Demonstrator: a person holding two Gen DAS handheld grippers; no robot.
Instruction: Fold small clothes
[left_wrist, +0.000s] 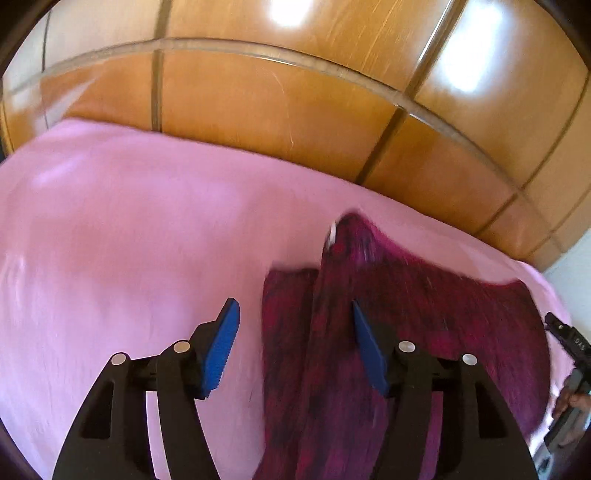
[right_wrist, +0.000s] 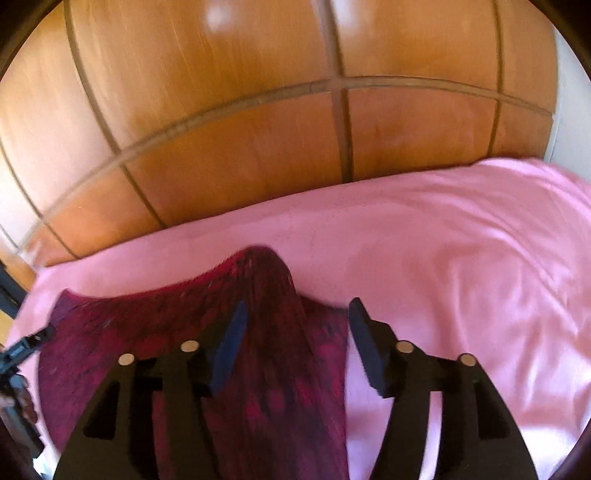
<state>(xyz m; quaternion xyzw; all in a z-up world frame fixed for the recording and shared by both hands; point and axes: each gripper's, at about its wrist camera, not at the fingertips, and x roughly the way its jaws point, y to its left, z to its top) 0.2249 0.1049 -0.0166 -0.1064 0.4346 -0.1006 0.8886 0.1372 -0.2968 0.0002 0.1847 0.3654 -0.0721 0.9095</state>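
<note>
On the pink bedsheet (left_wrist: 129, 221), toward 5 o'clock in my left wrist view, lies the dark magenta garment (left_wrist: 424, 314). It is spread flat, with one long strip of itself lying down the middle and a raised hump at its far edge, near 1 o'clock. A white tag or label (left_wrist: 331, 234) shows beside the hump; too blurred to read.

Left gripper (left_wrist: 295, 328): jaws wide apart, nothing between them. The right-hand blue pad sits over the cloth's central strip, the left-hand one over bare sheet. Whether the pads touch the fabric I cannot tell.

Right gripper (right_wrist: 295, 325): jaws likewise spread, holding nothing. From this view the garment (right_wrist: 129, 350) fills 7 to 9 o'clock and its central strip runs up between my fingers toward the hump at 12.

Judgement: both tools are positioned over the middle strip, one from each side, probably because that is the part to take or smooth next. Fold looks begun but not finished.

Each gripper shows at the edge of the other's view, so they stand near each other across the cloth. Wooden wardrobe panels (right_wrist: 240, 147) stand behind the bed.

Containers: none in view. No basket, drawer or bin.

Both frames motion-blurred; fine detail unreliable.
</note>
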